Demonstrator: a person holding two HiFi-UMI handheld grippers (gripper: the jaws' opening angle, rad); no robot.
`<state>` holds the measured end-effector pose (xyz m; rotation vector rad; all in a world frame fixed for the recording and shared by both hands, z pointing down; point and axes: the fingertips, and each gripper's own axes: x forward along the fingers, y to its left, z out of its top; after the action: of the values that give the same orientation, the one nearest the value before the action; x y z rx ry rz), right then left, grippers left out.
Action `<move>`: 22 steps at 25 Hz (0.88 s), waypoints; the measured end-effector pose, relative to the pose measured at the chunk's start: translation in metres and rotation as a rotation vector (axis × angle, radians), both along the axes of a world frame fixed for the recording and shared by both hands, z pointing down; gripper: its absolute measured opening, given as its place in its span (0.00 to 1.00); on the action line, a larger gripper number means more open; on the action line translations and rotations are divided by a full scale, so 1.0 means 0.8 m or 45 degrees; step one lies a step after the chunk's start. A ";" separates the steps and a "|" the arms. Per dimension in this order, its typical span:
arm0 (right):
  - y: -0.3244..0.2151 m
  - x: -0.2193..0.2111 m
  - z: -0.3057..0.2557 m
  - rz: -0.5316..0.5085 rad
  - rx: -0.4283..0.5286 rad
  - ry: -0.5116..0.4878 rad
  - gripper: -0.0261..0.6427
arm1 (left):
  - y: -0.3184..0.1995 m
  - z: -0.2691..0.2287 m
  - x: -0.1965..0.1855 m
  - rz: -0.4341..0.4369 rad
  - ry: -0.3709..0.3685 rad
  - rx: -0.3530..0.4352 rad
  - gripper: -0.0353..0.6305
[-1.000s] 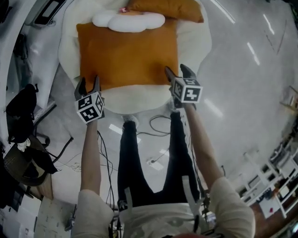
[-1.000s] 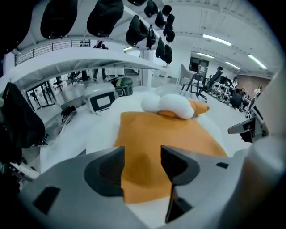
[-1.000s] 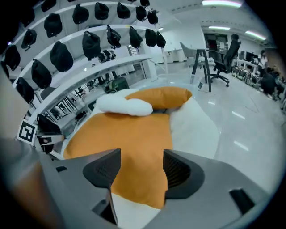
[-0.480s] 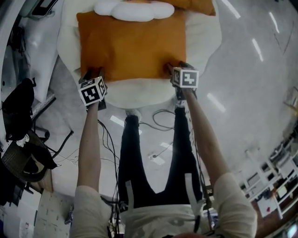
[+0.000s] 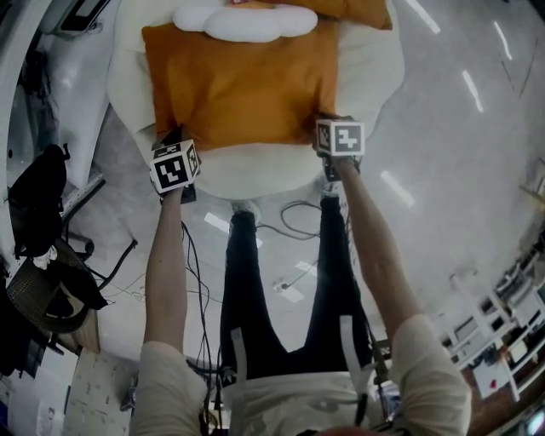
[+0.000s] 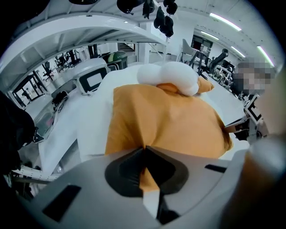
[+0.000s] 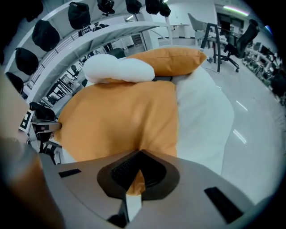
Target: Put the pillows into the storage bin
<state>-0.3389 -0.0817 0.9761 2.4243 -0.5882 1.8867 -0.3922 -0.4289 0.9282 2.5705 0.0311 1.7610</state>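
A large orange pillow lies on a white padded bed. My left gripper is at its near left corner and my right gripper at its near right corner. Both pairs of jaws have just been closing. In the left gripper view the left gripper is shut on a pinched fold of the orange pillow. The right gripper likewise pinches the orange pillow. A white cloud-shaped pillow rests on its far edge, beside a second orange pillow. No storage bin is in view.
The white bed spreads past the pillow on all sides. A black chair with dark clothes stands at the left. Cables trail on the shiny floor by the person's feet. Shelves line the lower right.
Both grippers dropped onto the near edge of the big orange pillow and went from open to shut on its two near corners. The fabric there now puckers.
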 end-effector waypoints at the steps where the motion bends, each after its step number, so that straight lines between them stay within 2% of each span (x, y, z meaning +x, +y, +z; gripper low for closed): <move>1: -0.002 0.002 -0.007 0.002 0.010 0.012 0.06 | 0.000 -0.006 0.001 -0.006 0.019 -0.003 0.08; 7: 0.012 0.011 -0.073 0.088 0.071 0.111 0.05 | 0.015 -0.074 0.005 -0.089 0.171 -0.043 0.07; 9: 0.023 0.008 -0.109 0.152 0.092 0.120 0.05 | 0.025 -0.109 -0.001 -0.102 0.214 -0.056 0.07; 11: 0.036 0.002 -0.146 0.161 0.074 0.142 0.05 | 0.034 -0.144 -0.017 -0.131 0.230 -0.071 0.07; 15: 0.058 -0.044 -0.231 0.129 0.012 0.111 0.05 | 0.049 -0.232 -0.063 -0.192 0.222 -0.094 0.07; 18: 0.067 -0.078 -0.307 0.117 0.026 0.157 0.05 | 0.056 -0.308 -0.101 -0.237 0.225 -0.098 0.07; 22: 0.095 -0.108 -0.417 0.154 0.057 0.227 0.05 | 0.080 -0.410 -0.118 -0.258 0.309 -0.074 0.07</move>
<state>-0.4255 -0.0061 0.6421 2.6763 -0.4894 1.6880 -0.4868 -0.3646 0.6005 2.6222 -0.1643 1.3561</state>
